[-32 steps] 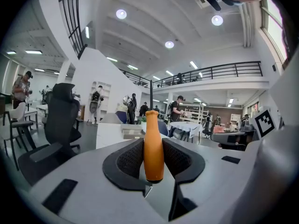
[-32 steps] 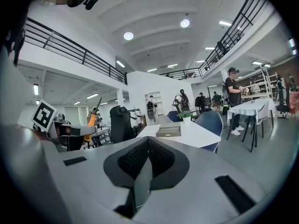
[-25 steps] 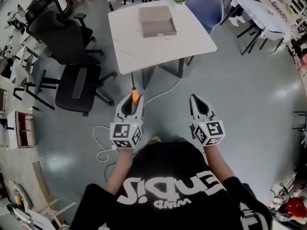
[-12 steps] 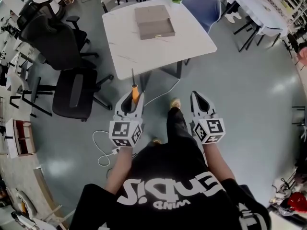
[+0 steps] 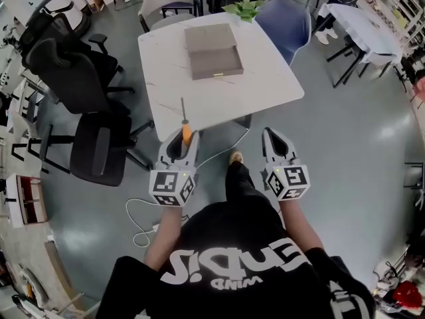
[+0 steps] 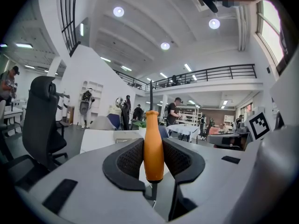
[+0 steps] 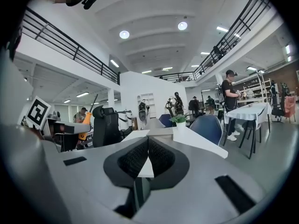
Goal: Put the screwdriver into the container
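Observation:
An orange-handled screwdriver point(image 5: 187, 133) stands upright in my left gripper point(image 5: 180, 145), its thin shaft pointing toward the table. In the left gripper view both pads press the orange handle point(image 6: 153, 146), so the left gripper point(image 6: 153, 158) is shut on it. The grey container point(image 5: 212, 53), an open box with its lid behind it, sits on the white table point(image 5: 265, 78), well ahead of both grippers. My right gripper point(image 5: 273, 141) hangs beside the left, in front of the table edge, and its jaws meet with nothing between them point(image 7: 148, 155). The container point(image 7: 159, 131) shows ahead of it.
Black office chairs point(image 5: 99, 145) stand left of the table and a blue chair point(image 5: 285, 18) behind it. A small green plant point(image 5: 244, 8) sits at the table's far edge. A white cable point(image 5: 143, 208) lies on the grey floor. People stand in the distance.
The person has stepped forward, so the table and container have come nearer to both grippers. The grip on the screwdriver is unchanged, and the right gripper stays shut.

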The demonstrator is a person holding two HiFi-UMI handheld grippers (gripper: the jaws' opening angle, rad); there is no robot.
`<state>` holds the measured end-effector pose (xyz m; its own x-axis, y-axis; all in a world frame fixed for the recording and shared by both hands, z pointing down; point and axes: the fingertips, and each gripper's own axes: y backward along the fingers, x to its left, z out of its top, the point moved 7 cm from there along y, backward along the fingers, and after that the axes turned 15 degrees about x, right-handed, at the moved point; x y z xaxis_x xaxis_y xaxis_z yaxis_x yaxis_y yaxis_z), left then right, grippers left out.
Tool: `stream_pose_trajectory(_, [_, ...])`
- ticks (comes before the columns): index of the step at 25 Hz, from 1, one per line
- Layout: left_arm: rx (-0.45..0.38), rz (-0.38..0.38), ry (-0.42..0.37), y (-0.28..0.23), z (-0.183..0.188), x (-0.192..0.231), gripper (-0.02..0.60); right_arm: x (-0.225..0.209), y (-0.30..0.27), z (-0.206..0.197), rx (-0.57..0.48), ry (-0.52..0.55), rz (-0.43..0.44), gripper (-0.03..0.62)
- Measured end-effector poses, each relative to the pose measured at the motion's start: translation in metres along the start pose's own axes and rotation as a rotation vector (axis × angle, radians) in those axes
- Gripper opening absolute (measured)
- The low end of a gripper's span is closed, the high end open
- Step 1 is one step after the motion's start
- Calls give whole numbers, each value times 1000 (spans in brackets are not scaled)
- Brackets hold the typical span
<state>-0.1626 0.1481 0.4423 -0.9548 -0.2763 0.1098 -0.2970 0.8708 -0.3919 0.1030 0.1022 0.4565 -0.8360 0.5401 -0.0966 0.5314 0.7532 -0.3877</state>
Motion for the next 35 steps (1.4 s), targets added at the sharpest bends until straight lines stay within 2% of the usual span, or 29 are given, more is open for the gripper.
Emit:
stream_pose_trajectory(10, [12, 31, 6, -102, 72, 28, 130, -78, -89, 69, 8, 0, 37, 12])
stream_pose_trajectory(19, [4, 76, 33, -178, 115, 48, 129, -134, -165, 115, 28, 47, 104, 12])
stream_pose_trajectory(25, [21, 103, 42, -205, 131, 54, 130, -151, -197, 131, 54, 40, 152, 12])
stream_pose_trajectory(30, [55, 95, -9, -219, 138, 71, 130, -150, -220, 133, 65, 30, 164, 12])
stream_pose_trajectory(35, [92, 58, -57, -235, 148, 87, 129, -151, -233, 142, 63, 14, 140, 12])
